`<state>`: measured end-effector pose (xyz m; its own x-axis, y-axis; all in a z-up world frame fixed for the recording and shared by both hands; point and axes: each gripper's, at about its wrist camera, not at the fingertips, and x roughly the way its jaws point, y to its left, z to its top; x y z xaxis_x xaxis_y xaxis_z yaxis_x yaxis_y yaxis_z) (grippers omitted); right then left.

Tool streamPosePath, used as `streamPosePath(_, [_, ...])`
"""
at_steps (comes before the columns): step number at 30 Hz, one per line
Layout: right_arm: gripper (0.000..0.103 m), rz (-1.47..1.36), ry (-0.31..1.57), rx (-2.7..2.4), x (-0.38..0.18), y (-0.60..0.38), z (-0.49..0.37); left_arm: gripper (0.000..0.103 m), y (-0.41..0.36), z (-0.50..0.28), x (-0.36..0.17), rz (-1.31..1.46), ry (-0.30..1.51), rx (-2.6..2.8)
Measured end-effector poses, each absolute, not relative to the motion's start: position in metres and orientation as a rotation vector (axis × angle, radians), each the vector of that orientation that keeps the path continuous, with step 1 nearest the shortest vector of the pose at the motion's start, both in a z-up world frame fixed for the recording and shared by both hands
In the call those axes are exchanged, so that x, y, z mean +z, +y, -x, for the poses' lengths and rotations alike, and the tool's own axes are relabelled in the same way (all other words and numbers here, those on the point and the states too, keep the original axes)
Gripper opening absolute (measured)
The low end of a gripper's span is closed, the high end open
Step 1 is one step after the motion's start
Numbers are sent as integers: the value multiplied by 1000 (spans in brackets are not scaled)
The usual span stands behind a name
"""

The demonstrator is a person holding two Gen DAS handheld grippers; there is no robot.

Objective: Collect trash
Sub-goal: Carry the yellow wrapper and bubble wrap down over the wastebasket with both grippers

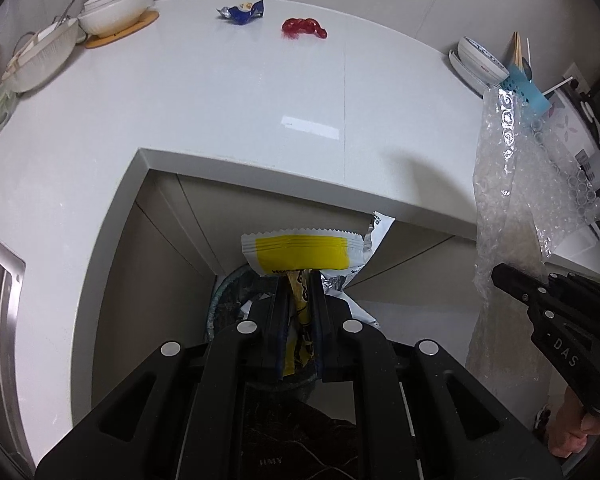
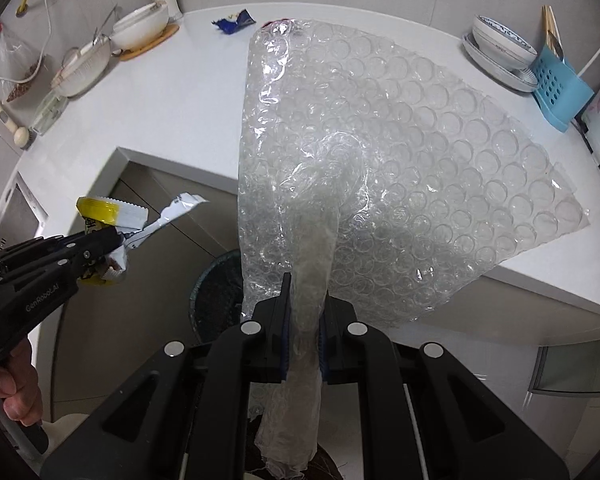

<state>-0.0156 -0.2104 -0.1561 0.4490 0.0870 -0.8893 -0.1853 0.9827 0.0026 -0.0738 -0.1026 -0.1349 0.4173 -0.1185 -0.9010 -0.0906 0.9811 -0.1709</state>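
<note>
Behind bubble wrap [image 2: 380, 168], red wrapper [image 2: 278, 21] half-hidden

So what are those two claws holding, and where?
Left gripper pinches a yellow wrapper near its lower end. Right gripper clamps a bubble wrap by a bunched lower edge.

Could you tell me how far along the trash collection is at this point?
Midway. In hand: the left gripper is shut on a yellow wrapper, the right gripper on bubble wrap, both above the bin below the counter. Left: the blue wrapper and red wrapper lie on the countertop.
</note>
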Motion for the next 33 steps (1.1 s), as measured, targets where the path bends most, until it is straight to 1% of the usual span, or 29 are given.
streamPosePath(9, [10,82,1122,196,-185,-210,17,9,-102,77,-161,205,1144,-21])
streamPosePath(17, [10,102,1099,257,-206,-202,22,9,-99,82,-185,208,1153,1])
streamPosePath(23, [10,105,1096,314,-216,-194,31,9,-92,86,-201,266,1165,2])
streamPosePath(33, [10,135,1171,357,-256,-185,39,9,-94,95,-238,256,1197,2])
